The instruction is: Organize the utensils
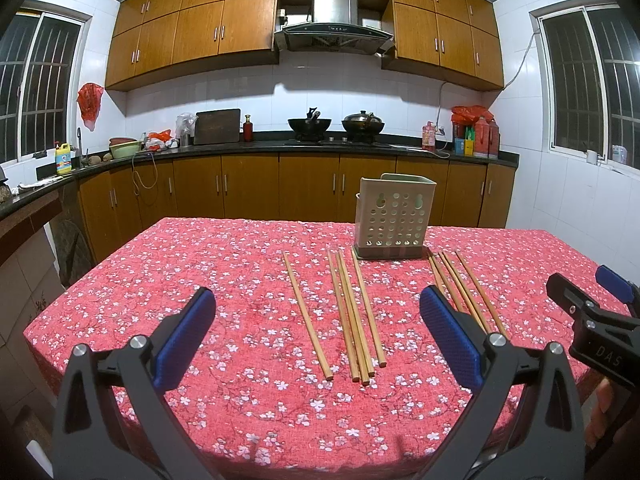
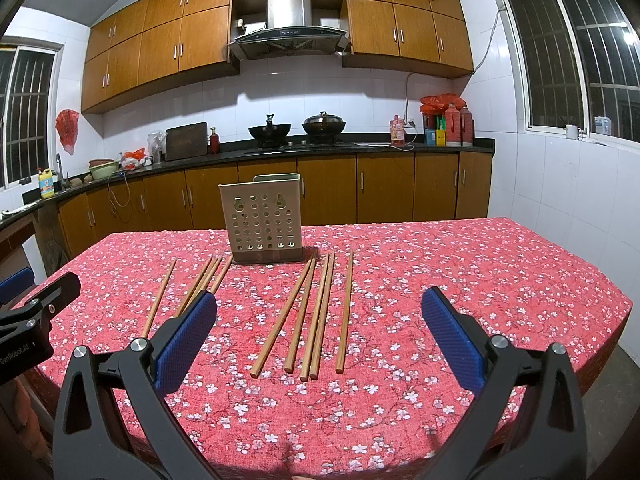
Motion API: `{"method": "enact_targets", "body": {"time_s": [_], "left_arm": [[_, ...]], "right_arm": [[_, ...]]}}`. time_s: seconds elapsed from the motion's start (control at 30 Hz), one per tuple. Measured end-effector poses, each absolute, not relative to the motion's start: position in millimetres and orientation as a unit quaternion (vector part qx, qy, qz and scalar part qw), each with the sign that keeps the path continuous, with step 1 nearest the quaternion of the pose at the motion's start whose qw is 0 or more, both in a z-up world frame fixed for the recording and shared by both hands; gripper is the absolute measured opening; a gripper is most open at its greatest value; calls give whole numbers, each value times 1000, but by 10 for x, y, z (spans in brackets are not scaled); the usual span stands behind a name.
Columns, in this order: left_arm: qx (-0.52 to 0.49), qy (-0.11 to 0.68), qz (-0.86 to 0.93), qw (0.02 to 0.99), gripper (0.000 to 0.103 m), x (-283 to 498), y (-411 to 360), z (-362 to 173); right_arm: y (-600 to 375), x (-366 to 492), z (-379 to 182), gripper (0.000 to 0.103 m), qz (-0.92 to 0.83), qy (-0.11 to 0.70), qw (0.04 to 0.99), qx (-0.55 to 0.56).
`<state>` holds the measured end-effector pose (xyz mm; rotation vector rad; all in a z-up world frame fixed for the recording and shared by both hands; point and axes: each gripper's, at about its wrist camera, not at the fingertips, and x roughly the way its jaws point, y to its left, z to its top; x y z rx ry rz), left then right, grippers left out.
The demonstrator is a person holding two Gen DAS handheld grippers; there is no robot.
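Observation:
Several wooden chopsticks lie on a red flowered tablecloth in two loose groups, a left group (image 1: 352, 316) and a right group (image 1: 466, 292). In the right wrist view the right group (image 2: 316, 312) lies ahead, the left group (image 2: 200, 284) partly behind my finger. A beige perforated utensil holder (image 1: 394, 220) (image 2: 264, 224) stands upright behind them, empty as far as I can see. My left gripper (image 1: 318, 332) is open above the table's near side. My right gripper (image 2: 318, 332) is open too, and shows at the right edge of the left wrist view (image 1: 588, 304).
The table (image 1: 160, 280) drops off at its left, near and right edges (image 2: 580, 280). Behind it run a dark kitchen counter (image 1: 240, 146) with woks, bottles and a cutting board, and wooden cabinets.

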<state>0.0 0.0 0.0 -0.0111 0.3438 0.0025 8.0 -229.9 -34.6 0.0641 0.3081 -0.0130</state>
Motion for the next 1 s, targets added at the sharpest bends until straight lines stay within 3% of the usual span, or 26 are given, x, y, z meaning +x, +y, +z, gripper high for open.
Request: {"method": "enact_targets", "body": {"time_s": [1.0], "left_arm": [[-6,172,1,985,99,1,0,0]], "right_arm": [[-2278,86,-335,101,-7,154,988,32]]}}
